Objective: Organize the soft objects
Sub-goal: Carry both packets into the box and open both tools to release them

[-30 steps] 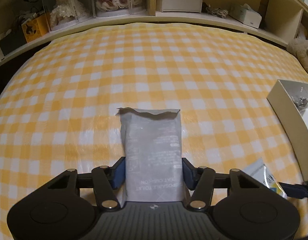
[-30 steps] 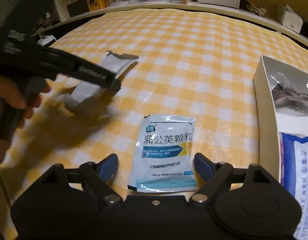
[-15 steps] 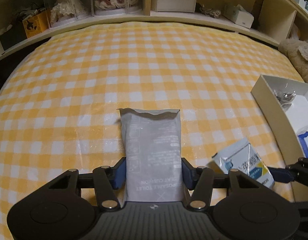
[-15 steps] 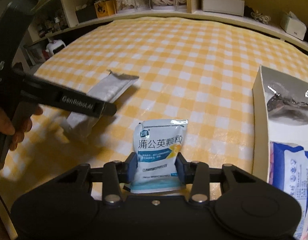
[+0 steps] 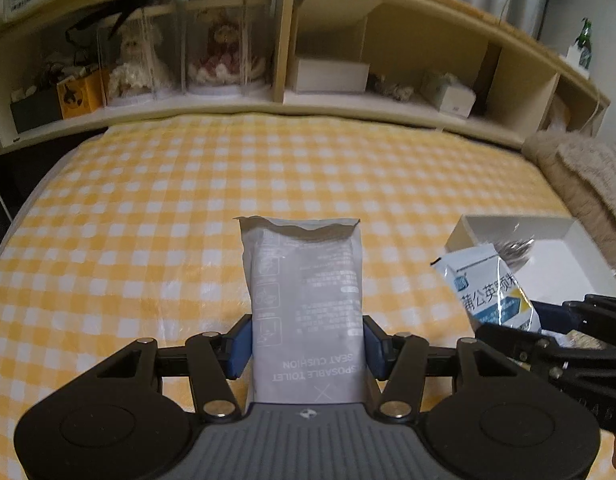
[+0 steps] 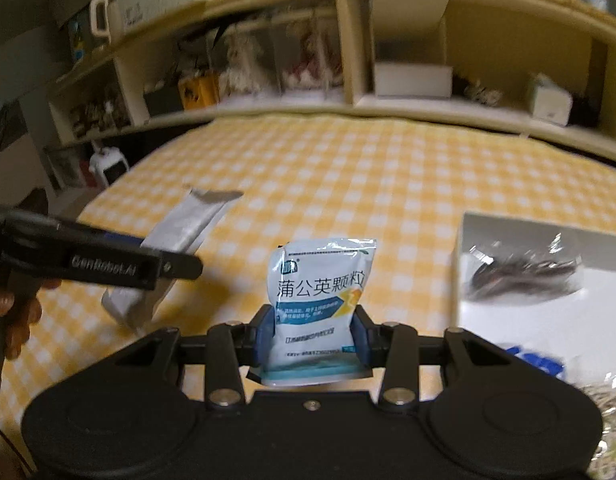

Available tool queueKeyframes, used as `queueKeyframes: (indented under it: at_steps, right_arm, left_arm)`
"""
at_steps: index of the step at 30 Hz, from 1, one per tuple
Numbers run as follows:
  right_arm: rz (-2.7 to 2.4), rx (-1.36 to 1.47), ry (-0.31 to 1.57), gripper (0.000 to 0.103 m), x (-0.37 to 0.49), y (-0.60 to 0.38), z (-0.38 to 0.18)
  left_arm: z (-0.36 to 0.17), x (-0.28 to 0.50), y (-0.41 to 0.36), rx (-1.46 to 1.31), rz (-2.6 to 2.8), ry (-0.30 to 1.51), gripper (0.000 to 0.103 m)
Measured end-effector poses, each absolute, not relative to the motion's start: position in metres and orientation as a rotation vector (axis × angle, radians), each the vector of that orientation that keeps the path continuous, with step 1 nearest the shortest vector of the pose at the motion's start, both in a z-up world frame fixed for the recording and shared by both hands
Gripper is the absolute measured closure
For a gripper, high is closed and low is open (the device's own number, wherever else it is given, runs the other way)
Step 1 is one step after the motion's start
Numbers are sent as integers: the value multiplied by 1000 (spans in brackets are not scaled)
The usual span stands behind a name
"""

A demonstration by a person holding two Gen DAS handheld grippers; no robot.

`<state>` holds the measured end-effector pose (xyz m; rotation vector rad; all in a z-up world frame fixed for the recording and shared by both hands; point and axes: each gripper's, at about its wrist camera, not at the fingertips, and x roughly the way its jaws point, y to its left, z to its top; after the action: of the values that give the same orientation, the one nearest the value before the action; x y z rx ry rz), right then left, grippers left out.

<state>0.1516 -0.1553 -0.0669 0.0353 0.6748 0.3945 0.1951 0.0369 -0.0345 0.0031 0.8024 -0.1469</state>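
Observation:
My left gripper [image 5: 307, 346] is shut on a grey toilet-seat-cushion packet [image 5: 306, 296], held above the yellow checked bedcover [image 5: 188, 208]. My right gripper [image 6: 313, 334] is shut on a light blue granule sachet [image 6: 318, 296], also lifted off the cover. In the left wrist view the same sachet [image 5: 490, 284] hangs at the right, in front of the white box [image 5: 556, 240]. In the right wrist view the grey packet [image 6: 180, 240] shows at the left, partly behind the left gripper's black finger [image 6: 108, 266].
The white box [image 6: 520, 232] holds a crinkly clear bag of dark pieces [image 6: 524, 272] and a blue-printed pack. A wooden shelf [image 5: 348, 100] with dolls and small boxes runs along the far edge. A beige knitted blanket [image 5: 580, 168] lies at the right. A person's hand [image 6: 12, 316] grips the left tool.
The right gripper closed on the blue sachet and lifted it off the cover. The left gripper rose with the grey packet; both views now show more of the shelf.

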Motion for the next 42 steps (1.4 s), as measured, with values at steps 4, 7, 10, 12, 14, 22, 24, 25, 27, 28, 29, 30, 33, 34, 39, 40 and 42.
queueKeyframes:
  at_steps: [4,7,10,12,14,22,24,25,27,28,29,30,33,34,39,40,42]
  right_arm:
    - [366,50,621,61,143,-169,-48]
    - [339,56,597,61,136,-180,-39]
    - [310,69,575,61,131,-194,-32]
    - [291,77,560,61,128,-205,-27]
    - [274,80,542,61,127,-216,-21]
    - [202,93,479,61,132,-274,-5]
    - [167,105,476,61,136,-291,-5]
    - [152,108,477,61,137,-298,-6]
    - [120,110,480,61,139,-311,-7]
    - [107,112,481,61,140,-318,-8]
    - [95,119,482,61,140,-325,-9]
    - [84,128,483,61,141,-332,-10]
    - [37,175,487,61,142,-356,-14]
    - [21,197,489,61,142,-365,-15]
    - [-42,264,486,61,148,-398,-26]
    - [-60,268,490,61,149,-404,-29]
    - [-91,278,500,61,153,-414,-35]
  left_arm:
    - [-18,185,30,-10,-171,748,47]
    - [-9,181,25,-25,-197,715,47]
    - [-4,180,19,-43,-224,698,47]
    - [-2,181,16,-57,-238,692,47]
    - [1,183,9,-71,-250,685,47]
    - [13,197,-49,-69,-344,657,47]
    - [13,201,-69,-66,-378,656,47]
    - [12,204,-79,-65,-393,659,47]
    - [11,210,-101,-67,-422,658,47]
    - [10,214,-111,-71,-437,657,47]
    - [9,218,-120,-77,-452,657,47]
    - [8,221,-131,-82,-470,659,47]
    - [0,233,-163,-90,-524,677,47]
    - [-4,239,-175,-90,-543,687,47]
    - [-21,261,-222,-58,-604,717,47]
    - [-24,266,-231,-43,-614,716,47]
    - [-31,276,-248,-22,-640,718,47]
